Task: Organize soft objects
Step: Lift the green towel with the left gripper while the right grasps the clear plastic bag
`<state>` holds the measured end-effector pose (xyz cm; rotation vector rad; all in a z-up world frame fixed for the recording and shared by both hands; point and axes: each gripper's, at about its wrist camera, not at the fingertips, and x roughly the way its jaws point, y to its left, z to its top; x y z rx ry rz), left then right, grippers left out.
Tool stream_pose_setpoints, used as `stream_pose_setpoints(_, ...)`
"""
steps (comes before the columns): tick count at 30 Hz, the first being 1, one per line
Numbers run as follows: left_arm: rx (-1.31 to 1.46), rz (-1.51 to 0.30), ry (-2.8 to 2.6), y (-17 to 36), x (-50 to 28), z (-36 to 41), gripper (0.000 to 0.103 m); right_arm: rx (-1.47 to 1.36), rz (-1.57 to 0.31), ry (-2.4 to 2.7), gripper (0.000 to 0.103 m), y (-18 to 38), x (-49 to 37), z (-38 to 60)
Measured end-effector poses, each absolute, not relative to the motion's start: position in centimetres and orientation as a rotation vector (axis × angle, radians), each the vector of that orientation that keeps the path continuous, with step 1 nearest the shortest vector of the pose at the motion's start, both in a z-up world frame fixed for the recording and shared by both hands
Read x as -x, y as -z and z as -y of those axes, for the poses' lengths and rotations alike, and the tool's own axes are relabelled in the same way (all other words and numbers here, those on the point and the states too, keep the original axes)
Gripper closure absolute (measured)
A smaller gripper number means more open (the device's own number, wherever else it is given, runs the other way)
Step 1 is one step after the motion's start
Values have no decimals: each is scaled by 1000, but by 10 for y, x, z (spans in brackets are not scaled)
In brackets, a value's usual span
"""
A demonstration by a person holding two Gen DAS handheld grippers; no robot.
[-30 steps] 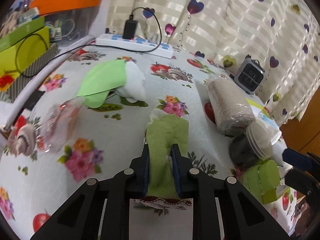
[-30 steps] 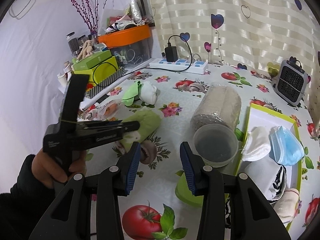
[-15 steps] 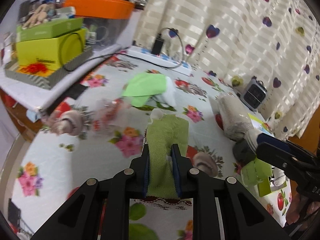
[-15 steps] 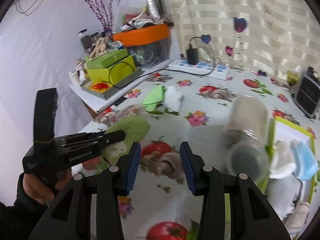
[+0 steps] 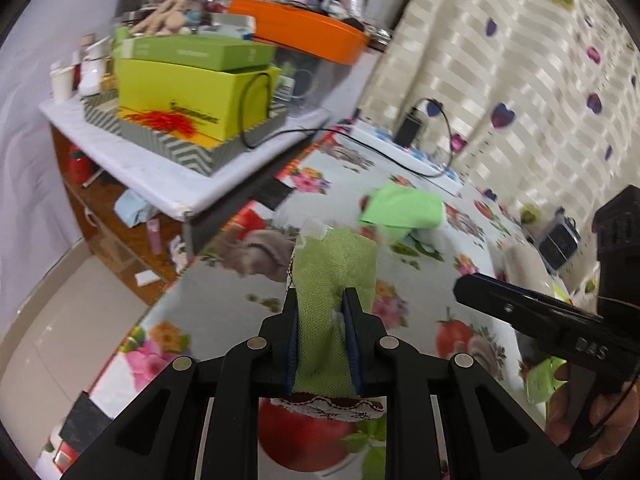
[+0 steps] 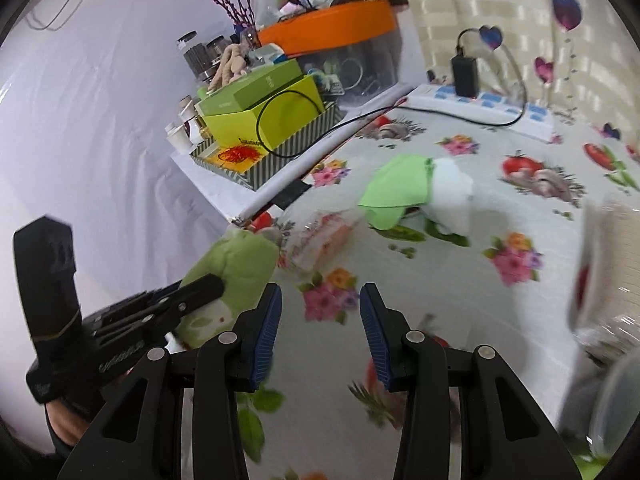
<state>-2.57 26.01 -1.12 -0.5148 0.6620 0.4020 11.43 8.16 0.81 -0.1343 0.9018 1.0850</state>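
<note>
My left gripper is shut on a green fabric pouch and holds it above the table's left edge. The pouch and the left gripper also show at the left of the right wrist view. My right gripper is open and empty over the floral tablecloth. A green cloth with a white soft item against it lies further back. A clear plastic packet lies between the cloth and the pouch.
A side shelf at the left carries green boxes and an orange-lidded bin. A white power strip with a black charger lies at the back by the curtain. A beige wrapped roll sits at the right, blurred.
Both grippers swung left toward the table's left edge and the shelf. The left gripper still holds the pouch, lifted higher. The tray, roll and container slid out to the right.
</note>
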Motion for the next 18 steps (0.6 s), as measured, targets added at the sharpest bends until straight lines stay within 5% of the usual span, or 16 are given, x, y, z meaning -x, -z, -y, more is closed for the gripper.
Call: stream_pose_setpoints(18, 572, -649, -458, 25, 36, -296, 84, 29, -1075, -1074, 55, 37, -157, -160)
